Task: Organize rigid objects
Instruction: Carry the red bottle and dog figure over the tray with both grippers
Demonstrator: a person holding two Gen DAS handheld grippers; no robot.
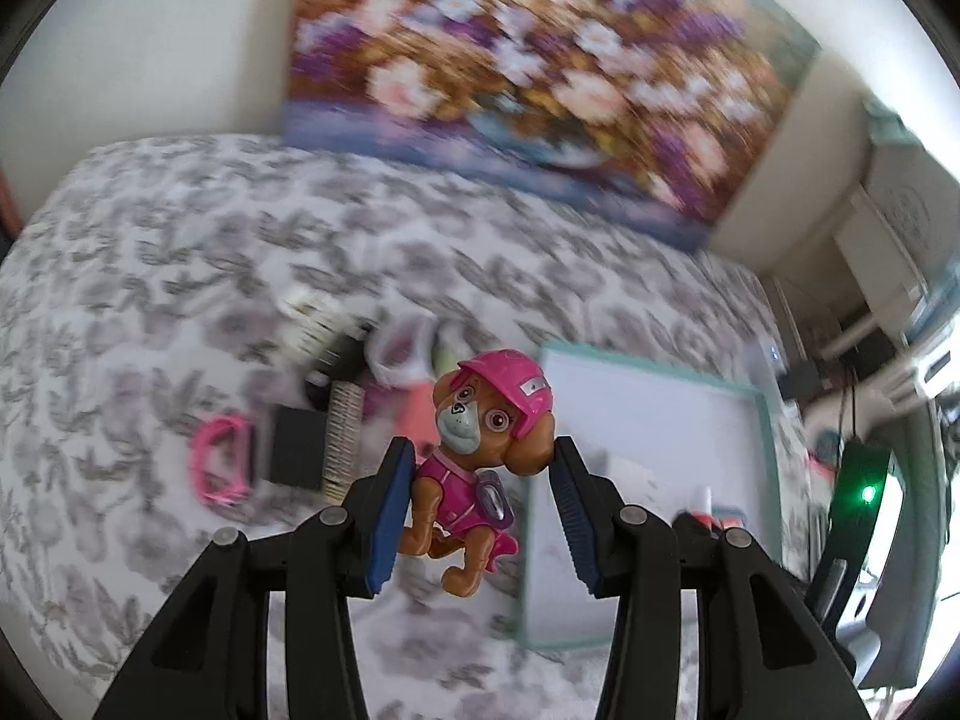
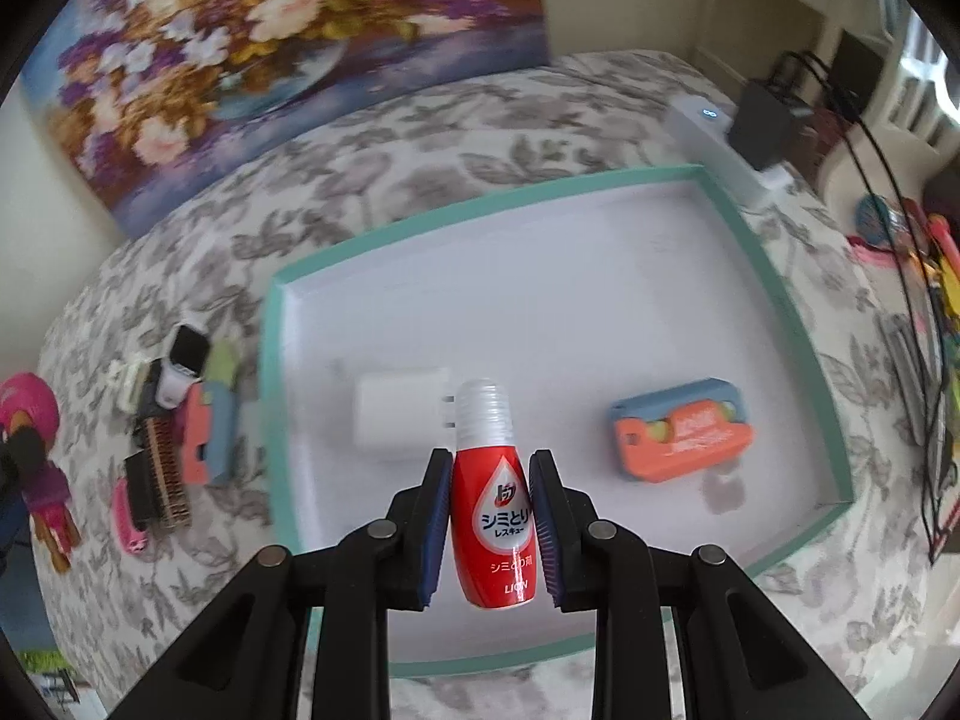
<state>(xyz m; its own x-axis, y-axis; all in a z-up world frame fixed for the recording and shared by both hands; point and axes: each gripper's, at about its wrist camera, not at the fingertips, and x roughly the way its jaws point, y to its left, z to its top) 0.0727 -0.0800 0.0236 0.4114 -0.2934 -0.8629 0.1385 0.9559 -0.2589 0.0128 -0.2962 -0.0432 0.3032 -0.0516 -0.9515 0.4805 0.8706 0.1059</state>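
My left gripper [image 1: 480, 474] is shut on a toy puppy with a pink helmet [image 1: 480, 450] and holds it above the bed, left of the teal-rimmed white tray [image 1: 762, 414]. My right gripper [image 2: 489, 516] is shut on a small red bottle with a clear cap [image 2: 489, 498] and holds it over the tray [image 2: 270, 396]. A white charger [image 2: 399, 414] and an orange-and-blue case [image 2: 684, 432] lie in the tray. The toy puppy also shows at the far left of the right wrist view [image 2: 30, 420].
On the floral bedspread left of the tray lies a pile: a brush [image 2: 165, 474], a pink clip [image 1: 222, 465], a pink-and-blue case [image 2: 207, 432] and a small black-and-white device [image 2: 183, 360]. A flower painting [image 2: 240, 48] leans against the wall. Cables and clutter sit at right.
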